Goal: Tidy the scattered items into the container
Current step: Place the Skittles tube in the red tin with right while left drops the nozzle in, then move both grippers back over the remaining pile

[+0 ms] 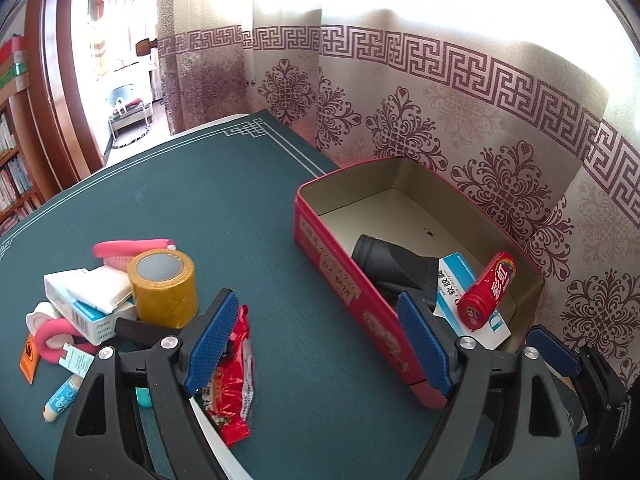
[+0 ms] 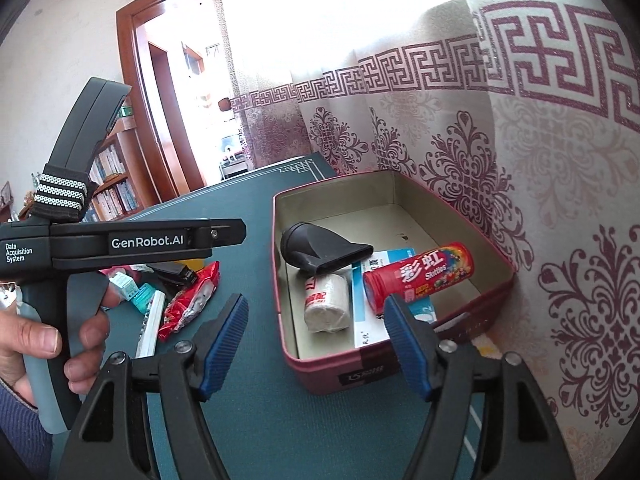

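Blown-out daylight through the curtain (image 1: 400, 92) — sharp focus, soft shadows, fisheye bending and dark corners.

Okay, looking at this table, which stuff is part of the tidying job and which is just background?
Job: red tin; Skittles tube, black nozzle already inside; gold tape roll, red snack packet, pink foam roller still out.
Background: curtain, bookshelf, doorway.

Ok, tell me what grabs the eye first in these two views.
The red tin against the patterned curtain, already holding a red Skittles tube, a black nozzle and a white roll. Left of it on the green table, a clutter led by gold tape and a red snack packet.
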A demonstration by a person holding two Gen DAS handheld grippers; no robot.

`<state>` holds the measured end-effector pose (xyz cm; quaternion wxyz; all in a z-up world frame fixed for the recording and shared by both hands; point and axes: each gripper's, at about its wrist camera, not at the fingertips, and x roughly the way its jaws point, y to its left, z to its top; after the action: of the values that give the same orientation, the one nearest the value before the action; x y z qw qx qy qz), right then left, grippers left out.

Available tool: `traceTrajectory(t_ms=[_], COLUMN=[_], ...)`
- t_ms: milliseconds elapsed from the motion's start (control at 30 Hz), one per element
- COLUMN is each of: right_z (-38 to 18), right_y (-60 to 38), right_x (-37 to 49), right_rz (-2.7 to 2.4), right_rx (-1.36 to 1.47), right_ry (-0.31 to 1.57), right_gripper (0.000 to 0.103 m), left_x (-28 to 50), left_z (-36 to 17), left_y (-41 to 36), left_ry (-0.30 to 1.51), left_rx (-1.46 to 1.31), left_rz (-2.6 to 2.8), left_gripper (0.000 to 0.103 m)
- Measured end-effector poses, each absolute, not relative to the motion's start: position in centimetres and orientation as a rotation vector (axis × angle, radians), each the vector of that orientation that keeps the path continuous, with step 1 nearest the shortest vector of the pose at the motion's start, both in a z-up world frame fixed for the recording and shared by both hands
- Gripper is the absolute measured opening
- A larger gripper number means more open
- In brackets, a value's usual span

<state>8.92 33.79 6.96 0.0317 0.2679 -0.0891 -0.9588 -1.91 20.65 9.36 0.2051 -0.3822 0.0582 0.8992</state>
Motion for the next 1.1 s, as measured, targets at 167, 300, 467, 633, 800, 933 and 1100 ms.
traceTrajectory(t_ms=[167, 300, 467, 633, 800, 933, 1100], right_z=[7.0, 6.9, 6.5, 5.8, 5.1, 4.7, 4.6], right_y=[31.4, 29.2, 26.5, 24.0, 21.9, 20.8, 20.0], right_x=[8.9, 9.0, 8.4, 7.7, 7.3, 7.0, 6.6], right_rz=[-2.908, -2.868, -2.811, -2.75, -2.708, -2.688, -2.683], right_rx=[0.832, 0.839, 0.861, 0.905, 0.943, 0.968, 0.988], right_ry=[-0.238, -0.187, -0.147, -0.13, -0.085, -0.068, -0.05], right_gripper=[0.076, 0.076, 0.077, 0.078, 0.078, 0.078, 0.078], left_x=[-1.4, -1.1, -0.7, -0.5, -0.6, -0.9, -1.5], left_z=[9.0, 8.3, 7.0, 6.0, 5.4, 4.9, 4.2], left_y=[16.4, 12.5, 7.1, 2.7, 0.2, -0.8, -1.3], left_ry=[0.118, 0.073, 0.008, -0.016, -0.031, -0.045, -0.049], left_rx=[-1.104, -1.146, -1.209, -1.247, -1.262, -1.269, -1.29], left_rz=[2.567, 2.617, 2.687, 2.789, 2.832, 2.834, 2.836], left_gripper=[0.085, 0.085, 0.085, 0.085, 0.085, 0.085, 0.085])
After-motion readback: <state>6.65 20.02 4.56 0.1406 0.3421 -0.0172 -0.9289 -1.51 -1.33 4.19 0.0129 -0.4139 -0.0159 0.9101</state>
